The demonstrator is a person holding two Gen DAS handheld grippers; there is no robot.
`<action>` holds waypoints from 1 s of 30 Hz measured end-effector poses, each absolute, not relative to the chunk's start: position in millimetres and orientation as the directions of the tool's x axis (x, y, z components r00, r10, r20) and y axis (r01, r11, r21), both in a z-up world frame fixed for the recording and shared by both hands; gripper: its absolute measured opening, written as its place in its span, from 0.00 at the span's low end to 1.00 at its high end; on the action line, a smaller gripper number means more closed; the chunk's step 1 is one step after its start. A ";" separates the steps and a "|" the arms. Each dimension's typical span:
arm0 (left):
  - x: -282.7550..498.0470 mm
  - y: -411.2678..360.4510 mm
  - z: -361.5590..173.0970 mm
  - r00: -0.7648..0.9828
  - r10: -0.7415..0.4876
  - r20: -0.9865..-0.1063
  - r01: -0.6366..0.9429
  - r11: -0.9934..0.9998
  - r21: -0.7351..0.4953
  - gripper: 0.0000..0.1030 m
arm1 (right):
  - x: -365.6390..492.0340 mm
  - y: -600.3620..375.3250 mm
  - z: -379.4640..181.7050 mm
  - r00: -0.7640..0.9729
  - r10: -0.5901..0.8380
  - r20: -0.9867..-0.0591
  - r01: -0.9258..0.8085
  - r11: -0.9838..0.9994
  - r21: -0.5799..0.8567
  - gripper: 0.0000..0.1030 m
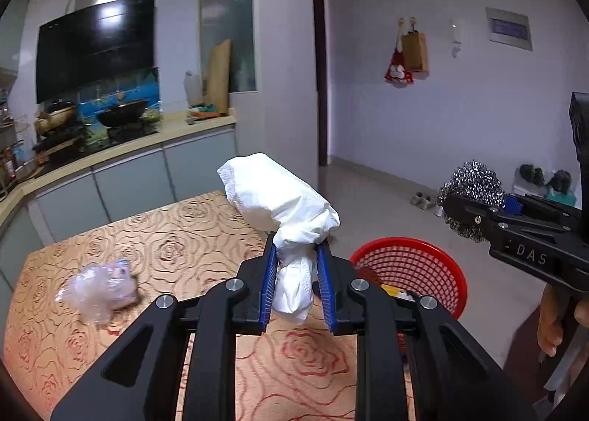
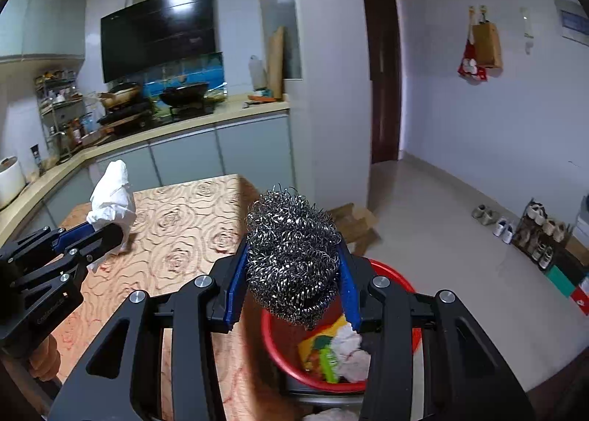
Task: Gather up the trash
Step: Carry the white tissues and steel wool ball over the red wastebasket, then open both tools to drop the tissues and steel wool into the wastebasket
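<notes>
The left gripper (image 1: 296, 270) was clamped on a crumpled white tissue (image 1: 279, 196), its blue pads pressing the lower part of the wad while the larger part stood above the fingertips. It was held above the table (image 1: 176, 237), over the edge nearest the red basket (image 1: 447, 266). The right gripper (image 2: 292, 273) was closed on a steel wool scrubber (image 2: 292, 248), which bulged out above and below the blue pads. The scrubber hung above the red basket, which stood off the table just beside that edge. Inside the basket lay a yellow wrapper (image 2: 313, 347) and a pale crumpled wad (image 2: 351, 351), touching each other. A crumpled clear plastic bag (image 1: 99, 288) rested on the table's patterned cloth toward the left edge, well apart from both grippers.
</notes>
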State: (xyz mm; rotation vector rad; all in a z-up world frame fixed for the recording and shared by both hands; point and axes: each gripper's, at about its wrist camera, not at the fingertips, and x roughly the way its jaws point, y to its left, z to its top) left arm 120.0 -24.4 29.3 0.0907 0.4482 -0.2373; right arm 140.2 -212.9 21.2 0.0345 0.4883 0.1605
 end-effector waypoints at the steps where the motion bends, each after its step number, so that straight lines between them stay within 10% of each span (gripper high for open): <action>1: 122.5 -27.2 27.7 0.869 -0.216 -0.445 0.256 0.966 0.031 0.20 | 141.3 -217.8 19.7 0.871 0.151 -0.467 -0.134 0.988 0.070 0.40; 30: 205.4 -140.7 -54.2 0.644 -0.363 -0.673 0.483 0.875 -0.009 0.24 | 187.0 -286.1 -40.6 0.778 0.085 -0.623 -0.051 0.996 0.072 0.41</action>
